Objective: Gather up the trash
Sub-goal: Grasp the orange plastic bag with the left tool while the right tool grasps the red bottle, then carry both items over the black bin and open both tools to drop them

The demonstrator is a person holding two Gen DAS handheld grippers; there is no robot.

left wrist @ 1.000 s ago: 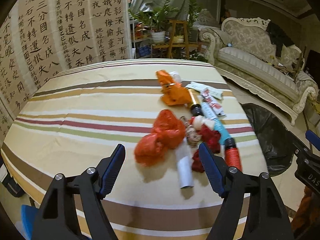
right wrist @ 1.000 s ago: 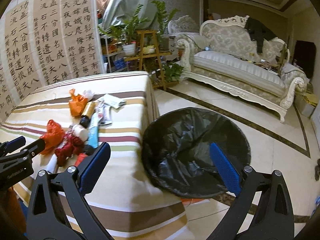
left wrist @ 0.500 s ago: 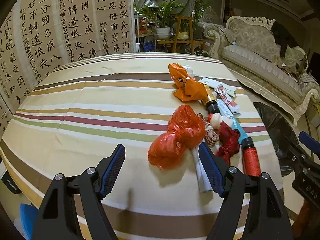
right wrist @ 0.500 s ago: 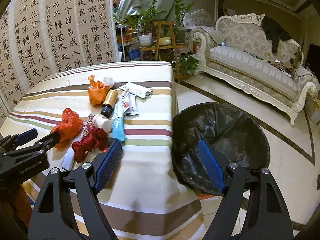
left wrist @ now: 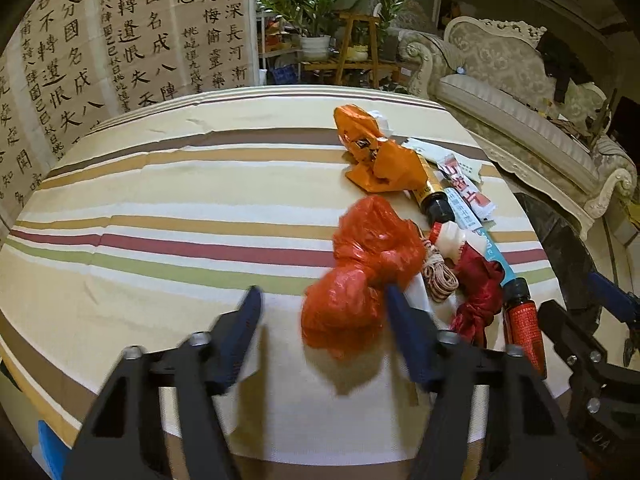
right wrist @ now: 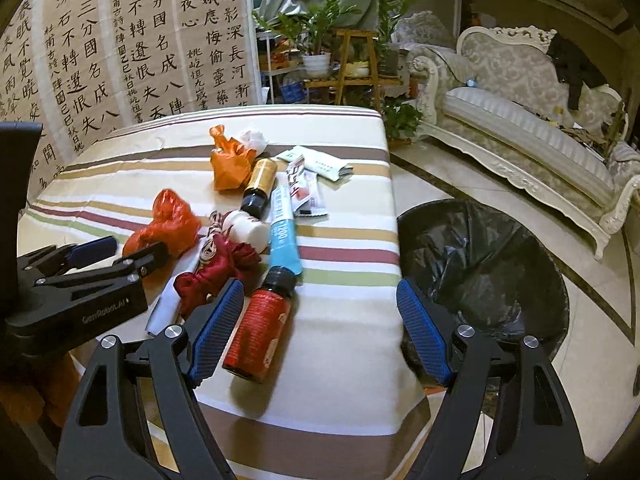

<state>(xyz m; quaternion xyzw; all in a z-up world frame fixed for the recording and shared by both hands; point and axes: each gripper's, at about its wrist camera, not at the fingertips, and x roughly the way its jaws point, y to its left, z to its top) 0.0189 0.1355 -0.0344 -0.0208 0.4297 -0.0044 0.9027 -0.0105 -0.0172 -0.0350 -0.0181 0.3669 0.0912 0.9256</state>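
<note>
A crumpled red plastic bag (left wrist: pixel 360 280) lies on the striped tablecloth (left wrist: pixel 180 240). My left gripper (left wrist: pixel 323 292) straddles it with its jaws closing; the right finger (left wrist: pixel 404 328) is at the bag's edge, the left finger stands apart. A red bottle (right wrist: pixel 260 324) with a black cap lies between the fingers of my open right gripper (right wrist: pixel 320 286), close to the left pad and untouched. Beside these lie a dark red knotted bag (right wrist: pixel 216 276), a white roll (right wrist: pixel 168 304), a blue tube (right wrist: pixel 284 232), a white bottle (right wrist: pixel 248 230), an amber bottle (right wrist: pixel 260 184) and an orange bag (right wrist: pixel 230 160).
A bin lined with a black bag (right wrist: pixel 480 264) stands on the floor off the table's right edge. Wrappers (right wrist: pixel 308 188) and a white packet (right wrist: pixel 320 162) lie at the far right of the table. A sofa (right wrist: pixel 520 120), plants and a calligraphy screen stand behind.
Both grippers have come closer to the trash pile. The left jaws have narrowed around the red bag. The right view has swung from the bin to the table, bringing the red bottle between its fingers.
</note>
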